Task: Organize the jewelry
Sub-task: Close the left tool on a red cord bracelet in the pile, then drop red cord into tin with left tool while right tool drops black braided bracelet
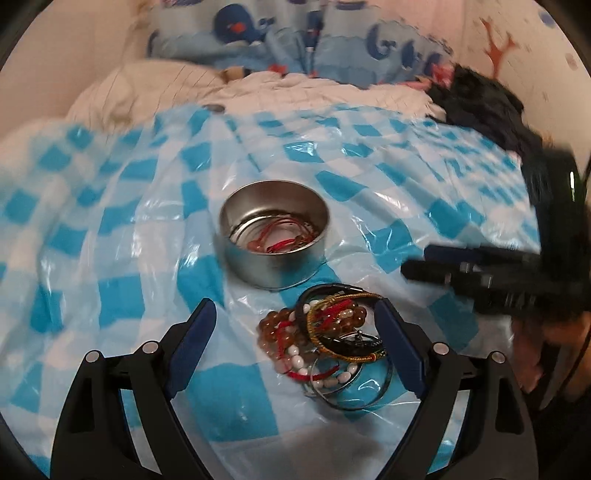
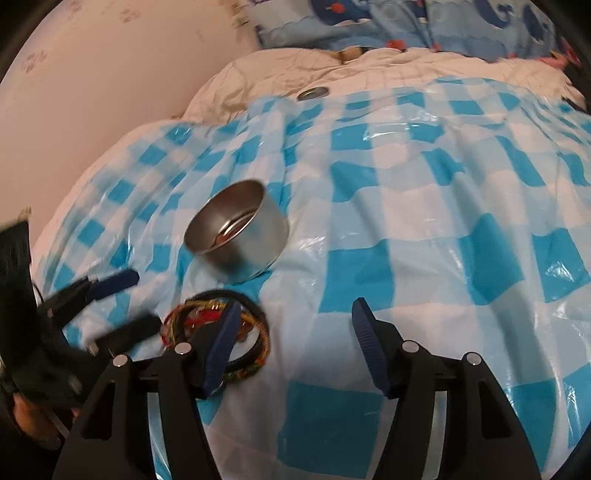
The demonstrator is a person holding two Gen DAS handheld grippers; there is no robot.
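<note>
Both tongs angle downward with jaws apart, left tongs straddling the bracelet pile, right tongs empty.

We see a bed covered by a glossy blue-and-white checked plastic sheet, creased and catching the light. Past its far edge lies a cream quilted blanket, rumpled, running along the far side of the bed. Behind that we make out blue bedding printed with whales. A dark, furry item rests at the far right corner. A pale pink wall rises beside the bed's left side.
</note>
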